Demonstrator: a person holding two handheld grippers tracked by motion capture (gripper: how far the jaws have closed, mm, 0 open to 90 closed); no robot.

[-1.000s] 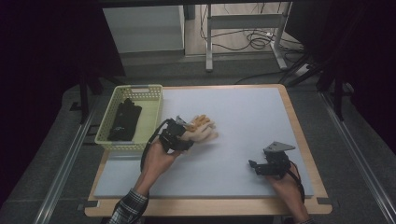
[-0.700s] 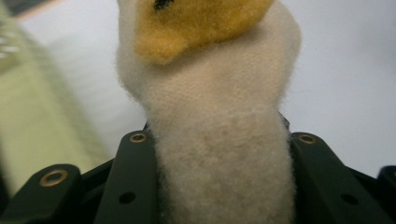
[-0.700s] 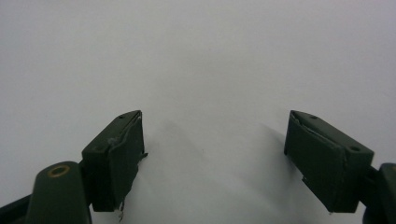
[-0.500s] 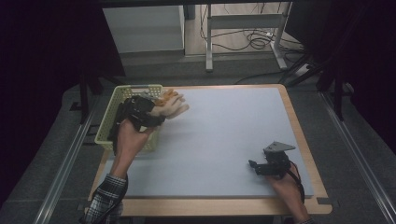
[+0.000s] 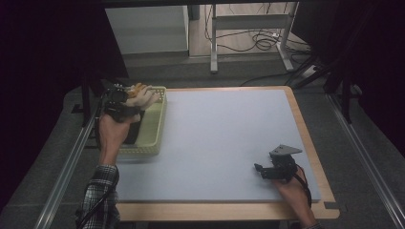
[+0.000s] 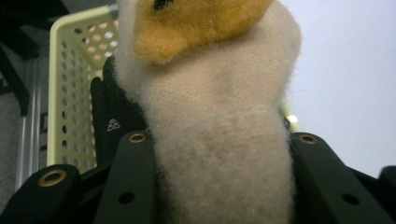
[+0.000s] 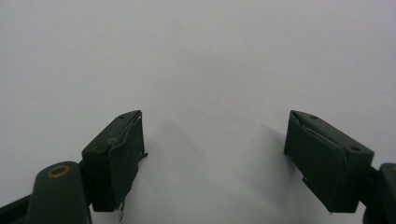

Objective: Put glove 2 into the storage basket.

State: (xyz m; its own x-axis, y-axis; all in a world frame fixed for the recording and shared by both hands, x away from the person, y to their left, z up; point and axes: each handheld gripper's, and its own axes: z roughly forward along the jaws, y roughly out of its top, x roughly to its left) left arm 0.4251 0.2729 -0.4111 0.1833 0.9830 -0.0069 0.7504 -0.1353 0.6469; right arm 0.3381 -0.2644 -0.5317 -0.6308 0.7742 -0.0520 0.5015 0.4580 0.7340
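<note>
A beige and orange plush toy (image 5: 142, 95) hangs over the far end of the pale yellow perforated basket (image 5: 157, 128) at the table's left edge. My left gripper (image 5: 130, 102) is shut on the toy. In the left gripper view the plush toy (image 6: 219, 107) bulges between the two black jaws of the left gripper (image 6: 219, 144), and the basket (image 6: 70, 93) lies behind it. My right gripper (image 5: 261, 170) rests low at the table's front right. In the right gripper view the right gripper (image 7: 215, 158) stands open over bare table, with nothing between its jaws.
A black item (image 6: 108, 125) lies inside the basket. The pale blue table top (image 5: 224, 138) has a wooden border (image 5: 315, 157). Metal rails run along both sides, and cables and a frame stand on the floor beyond the far edge.
The left hand has carried the plush toy from the middle of the table leftward and away, to above the basket's far end. The right gripper has not moved.
</note>
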